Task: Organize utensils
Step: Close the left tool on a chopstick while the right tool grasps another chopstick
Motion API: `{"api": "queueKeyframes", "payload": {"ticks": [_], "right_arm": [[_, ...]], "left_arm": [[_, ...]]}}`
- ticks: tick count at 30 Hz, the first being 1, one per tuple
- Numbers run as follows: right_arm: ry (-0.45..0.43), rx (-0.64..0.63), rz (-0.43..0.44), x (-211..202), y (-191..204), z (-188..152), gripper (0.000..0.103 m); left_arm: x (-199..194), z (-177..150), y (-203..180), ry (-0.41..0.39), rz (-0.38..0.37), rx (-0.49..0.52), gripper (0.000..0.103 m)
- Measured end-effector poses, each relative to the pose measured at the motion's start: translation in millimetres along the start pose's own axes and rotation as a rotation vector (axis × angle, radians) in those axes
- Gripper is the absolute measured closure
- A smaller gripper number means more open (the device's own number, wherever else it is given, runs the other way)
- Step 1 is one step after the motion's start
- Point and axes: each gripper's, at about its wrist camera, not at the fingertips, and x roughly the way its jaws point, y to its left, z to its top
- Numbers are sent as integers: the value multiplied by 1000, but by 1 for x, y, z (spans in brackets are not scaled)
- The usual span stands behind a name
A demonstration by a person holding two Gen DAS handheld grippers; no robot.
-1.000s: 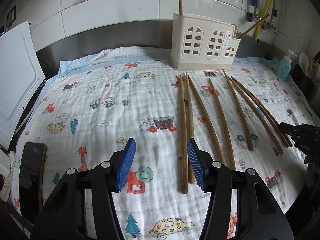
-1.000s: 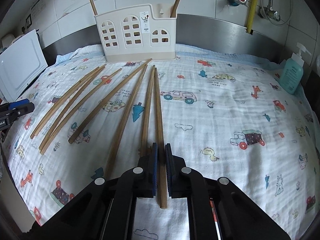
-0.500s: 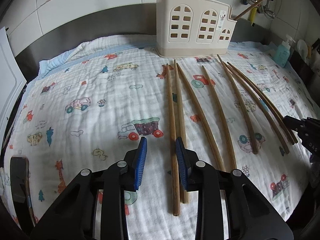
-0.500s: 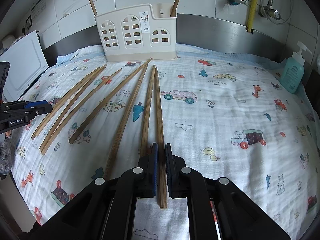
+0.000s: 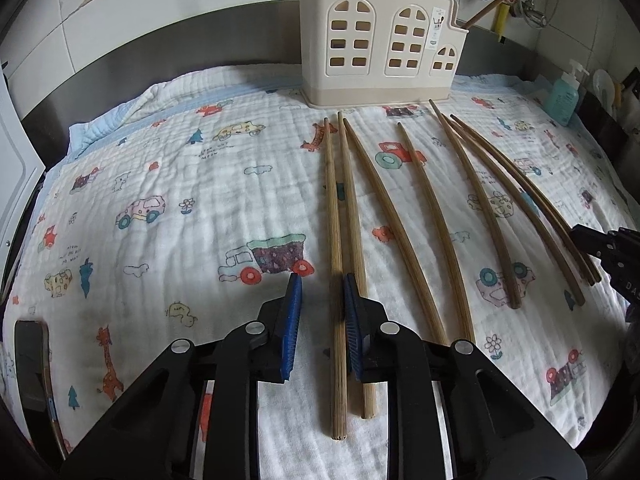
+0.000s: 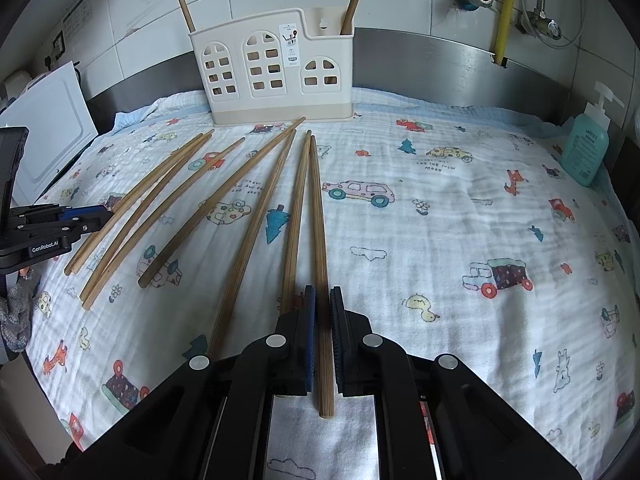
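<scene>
chopsticks spread across the printed cloth [image 5: 168, 184], both grippers down at its near edge, holder [image 5: 380, 44] at the far edge.
left gripper [image 5: 320, 316]: jaws closing around the leftmost chopstick [image 5: 334, 264], right pad touching it, gap on the left pad side, so not pinched yet. right gripper [image 6: 322, 332]: jaws pressed together, pinching one chopstick [image 6: 320, 264]. seven more chopsticks lie loose between them, tips toward the holder. left wrist view only: phone-like dark slab [image 5: 30, 364] off the cloth's left edge. right wrist view only: two chopsticks standing in the holder [image 6: 272, 68] seen in full, "genrobot.ai" on the left gripper's body [image 6: 44, 246], "moon" legible in the cloth print, white board [image 6: 48, 120] at the far-left corner. both views: teal pump bottle [image 6: 584, 148] at the right edge, label text unreadable.
</scene>
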Motion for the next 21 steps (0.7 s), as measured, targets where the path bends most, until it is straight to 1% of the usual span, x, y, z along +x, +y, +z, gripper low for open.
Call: {"api": "queueKeyframes", "payload": {"ticks": [3,5,8,14,17,21], "right_arm": [[0,0,-1,0,0,0,96],[-1,0,1,-1,0,-1,96],[-3,-1,-1,-1,1,-2,95],[-4,-3,-2,0,1,-2,94],[-5,-7,-10,-1,1,-2,96],[-13,4,-8,-4,1,-1,96]], "left_arm": [[0,1,3,-4,16,-18,93],[0,0,4,-7,23,-31,94],[0,-1,-2,-10,53,-15,95],[0,-2,-1,-12,32,-22,96],[0,-1,0,-12,31,-24,96],[-5,0,5,-16,-9,-57,97]]}}
